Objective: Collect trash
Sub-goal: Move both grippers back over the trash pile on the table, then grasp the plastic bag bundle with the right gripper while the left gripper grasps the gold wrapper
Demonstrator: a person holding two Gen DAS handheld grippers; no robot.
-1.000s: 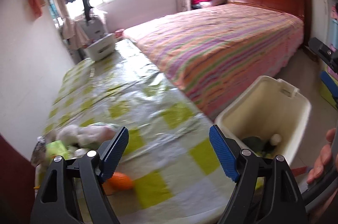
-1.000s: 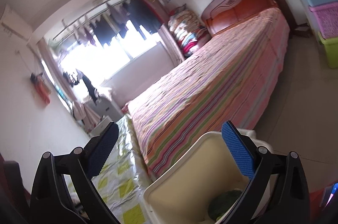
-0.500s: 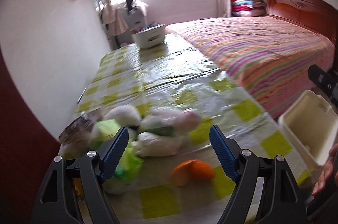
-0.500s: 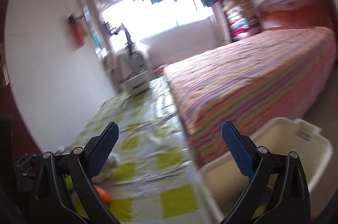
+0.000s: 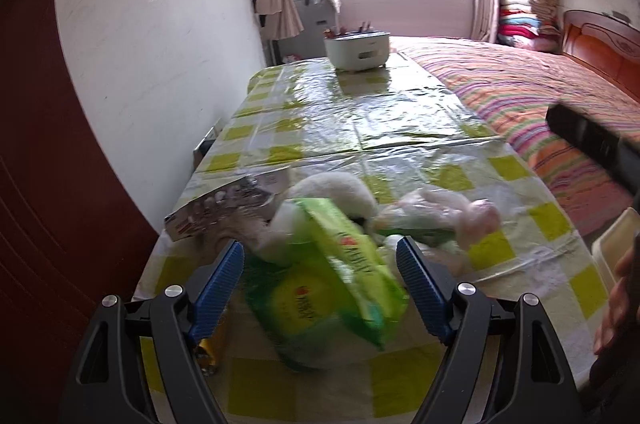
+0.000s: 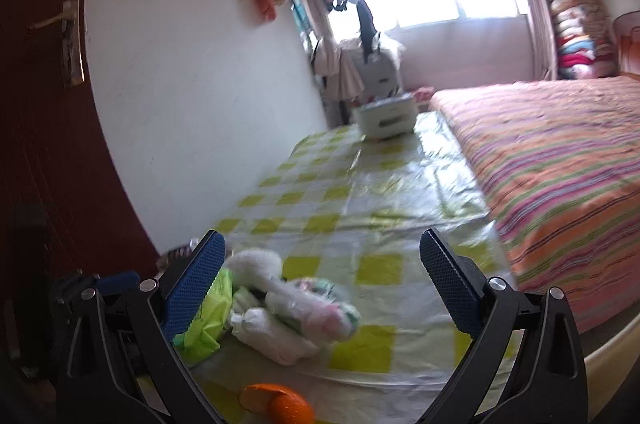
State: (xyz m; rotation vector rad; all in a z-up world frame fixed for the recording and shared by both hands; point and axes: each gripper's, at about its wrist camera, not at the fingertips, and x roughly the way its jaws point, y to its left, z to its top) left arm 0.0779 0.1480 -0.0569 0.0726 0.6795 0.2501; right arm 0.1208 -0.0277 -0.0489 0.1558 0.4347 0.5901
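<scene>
Left wrist view: the left gripper (image 5: 320, 274) has its fingers spread wide and grips nothing. The green wrapper (image 5: 340, 276) lies on the counter (image 5: 400, 128) directly between and just beyond the fingertips, its long axis running diagonally from upper left to lower right across the gap. White bagged rubbish (image 5: 436, 212) sits just behind it.

Right wrist view: the right gripper (image 6: 320, 288) is likewise spread and empty. The same pile lies toward its left finger; an orange peel (image 6: 280, 406) is nearest. Judgement: the left gripper is better placed for the wrapper, which would need squaring to its axis.
</scene>
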